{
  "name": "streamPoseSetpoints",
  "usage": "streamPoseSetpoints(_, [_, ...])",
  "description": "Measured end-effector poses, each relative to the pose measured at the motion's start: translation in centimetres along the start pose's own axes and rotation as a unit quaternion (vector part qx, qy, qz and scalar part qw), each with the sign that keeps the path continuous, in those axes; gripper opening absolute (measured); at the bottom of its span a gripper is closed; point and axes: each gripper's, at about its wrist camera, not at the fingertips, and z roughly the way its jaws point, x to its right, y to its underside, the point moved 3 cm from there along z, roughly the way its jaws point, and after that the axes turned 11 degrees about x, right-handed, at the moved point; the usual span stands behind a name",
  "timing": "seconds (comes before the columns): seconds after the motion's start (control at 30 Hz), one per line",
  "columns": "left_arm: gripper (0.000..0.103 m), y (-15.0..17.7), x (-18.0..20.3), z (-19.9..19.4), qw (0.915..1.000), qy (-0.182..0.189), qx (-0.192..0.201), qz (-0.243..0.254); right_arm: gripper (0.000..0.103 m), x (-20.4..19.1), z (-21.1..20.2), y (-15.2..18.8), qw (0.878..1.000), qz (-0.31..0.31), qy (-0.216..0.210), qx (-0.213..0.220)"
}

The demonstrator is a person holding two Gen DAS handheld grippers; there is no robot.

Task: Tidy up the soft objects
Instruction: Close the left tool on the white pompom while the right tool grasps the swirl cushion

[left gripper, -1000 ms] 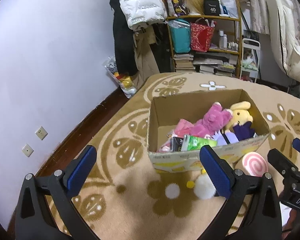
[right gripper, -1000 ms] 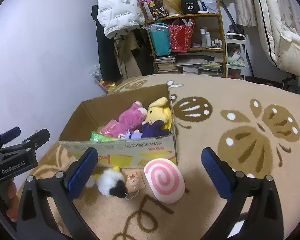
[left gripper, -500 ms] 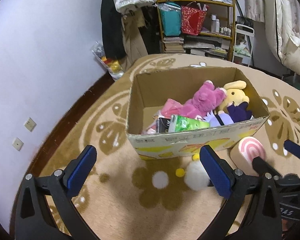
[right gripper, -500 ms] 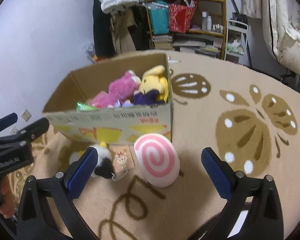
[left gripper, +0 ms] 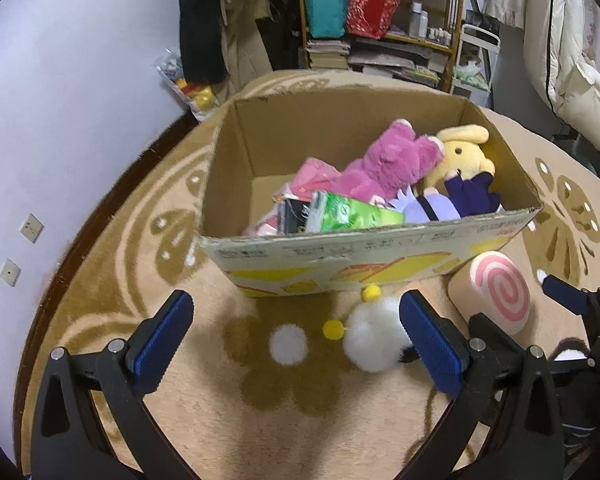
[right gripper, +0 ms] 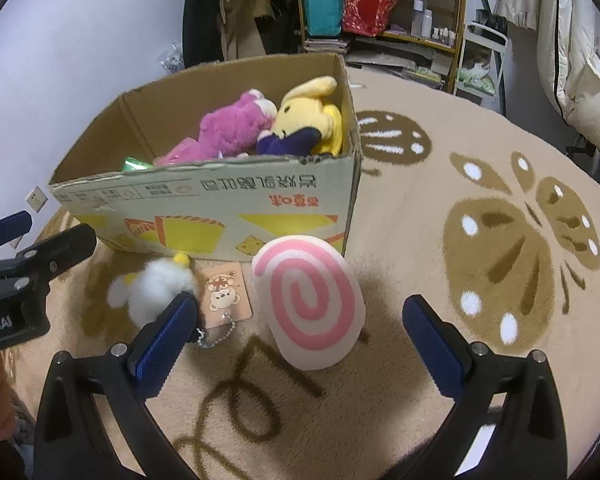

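A cardboard box (left gripper: pixel 340 256) (right gripper: pixel 204 200) stands on the rug and holds a pink plush (left gripper: pixel 384 164) (right gripper: pixel 228 124), a yellow plush (left gripper: pixel 460 156) (right gripper: pixel 308 116) and a green packet (left gripper: pixel 348 216). In front of it lie a pink-swirl cushion (left gripper: pixel 496 292) (right gripper: pixel 312 300), a white fluffy toy (left gripper: pixel 372 336) (right gripper: pixel 156 288) and a small bear keychain card (right gripper: pixel 224 292). My left gripper (left gripper: pixel 292 340) is open and empty, above the rug just left of the white toy. My right gripper (right gripper: pixel 296 336) is open and empty, with the swirl cushion between its fingers' line.
A beige patterned rug (right gripper: pixel 500 240) covers the floor. A shelf (left gripper: pixel 380 12) with bags and books, hanging coats (left gripper: pixel 204 20) and a white padded chair (left gripper: pixel 572 60) stand behind. The wall (left gripper: pixel 60 80) is at the left.
Both grippers have moved forward and down toward the box and the toys in front of it. Both stay open.
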Motion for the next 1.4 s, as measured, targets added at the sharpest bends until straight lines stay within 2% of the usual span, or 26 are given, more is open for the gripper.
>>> streamPoseSetpoints(0.3, [0.102, 0.9, 1.2, 2.4, 0.9993, 0.010, -0.033, 0.012, 0.103, -0.1, 1.8, 0.6, 1.000, -0.010, 0.009, -0.025])
streamPoseSetpoints(0.63, [0.102, 1.2, 2.1, 3.8, 0.9976, 0.050, -0.048, 0.000, 0.103, 1.2, 3.2, 0.6, 0.999, -0.015, 0.036, -0.036])
streamPoseSetpoints(0.9, [0.102, 1.9, 2.7, 5.4, 0.9961, 0.053, -0.070, 0.009, 0.103, 1.7, 4.9, 1.1, 0.998, -0.014, 0.037, -0.054])
streamPoseSetpoints(1.17, [0.102, 2.6, 3.0, 6.5, 0.9945, 0.056, -0.088, 0.012, 0.103, 1.2, 6.2, 1.4, 0.996, -0.043, 0.033, -0.072])
streamPoseSetpoints(1.33, [0.102, 2.3, 2.6, 6.9, 0.9947, 0.053, -0.088, 0.009, 0.102, 0.4, 6.1, 1.0, 0.996, -0.059, 0.030, -0.062])
streamPoseSetpoints(1.4, [0.102, 2.3, 2.5, 7.2, 0.9945, 0.052, -0.091, 0.006, 0.099, 0.2, 6.1, 1.0, 0.996, -0.064, 0.030, -0.060])
